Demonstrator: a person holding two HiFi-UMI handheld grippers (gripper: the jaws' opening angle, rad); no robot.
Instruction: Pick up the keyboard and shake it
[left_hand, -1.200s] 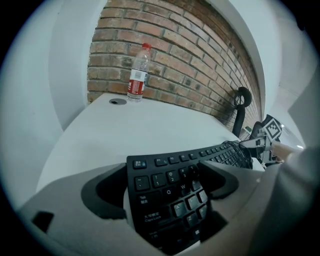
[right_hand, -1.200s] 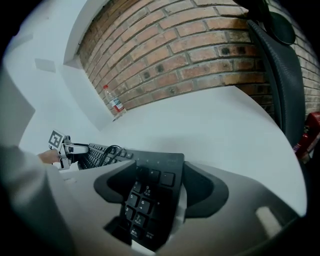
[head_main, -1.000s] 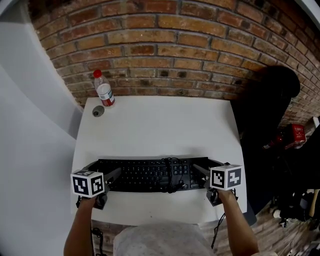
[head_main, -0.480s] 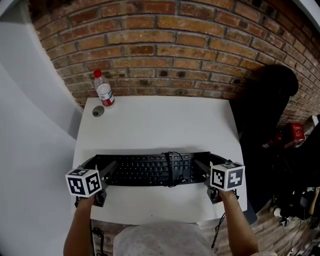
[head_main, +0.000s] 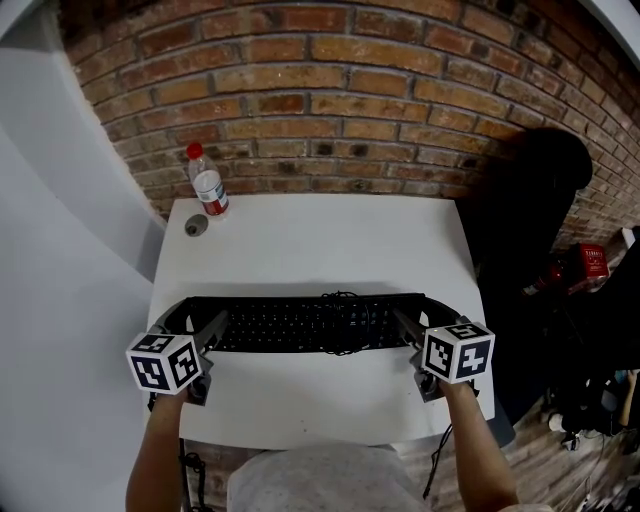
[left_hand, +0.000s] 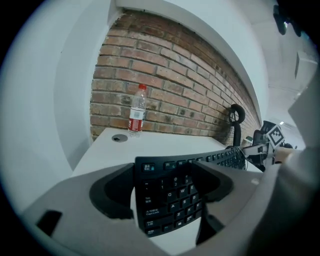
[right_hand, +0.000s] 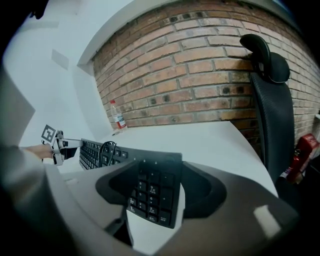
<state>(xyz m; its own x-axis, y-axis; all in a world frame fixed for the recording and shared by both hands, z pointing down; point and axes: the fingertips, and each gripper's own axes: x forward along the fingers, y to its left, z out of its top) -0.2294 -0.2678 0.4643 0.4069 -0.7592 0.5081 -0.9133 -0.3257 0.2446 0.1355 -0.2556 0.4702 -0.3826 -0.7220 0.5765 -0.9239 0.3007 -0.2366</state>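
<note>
Forearms: both are reaching in from the bottom edge of the head view, one behind each gripper.
Marker cubes: the left cube (head_main: 165, 362) and the right cube (head_main: 457, 352) are sitting on top of the grippers, over the near edge of the tabletop (head_main: 320, 250).
Left gripper (head_main: 195, 320): its fingers are closing on the left end of the keyboard (head_main: 300, 325). One pad is bearing against the near long edge and the other against the far long edge. The Esc corner is sitting between them in the left gripper view.
Right gripper (head_main: 425, 318): its fingers are closing on the right end of the keyboard. The number pad is sitting between the pads, which are pressing on its two long edges.
Keyboard: the black board is spanning between the two grippers, over the near half of the tabletop and parallel to its near edge. Whether it is resting on the surface or hanging clear cannot be told.
Cable (head_main: 345, 312): a black loop is lying across the keys, right of centre.
Disc (head_main: 196, 225): a small grey round piece is sitting near the far left corner of the tabletop.
Bottle (head_main: 208, 182): a clear bottle with a red cap is standing upright just behind the disc, against the brick wall (head_main: 330, 100).
Chair (head_main: 530, 200): a black office chair is standing beside the right edge of the tabletop.
</note>
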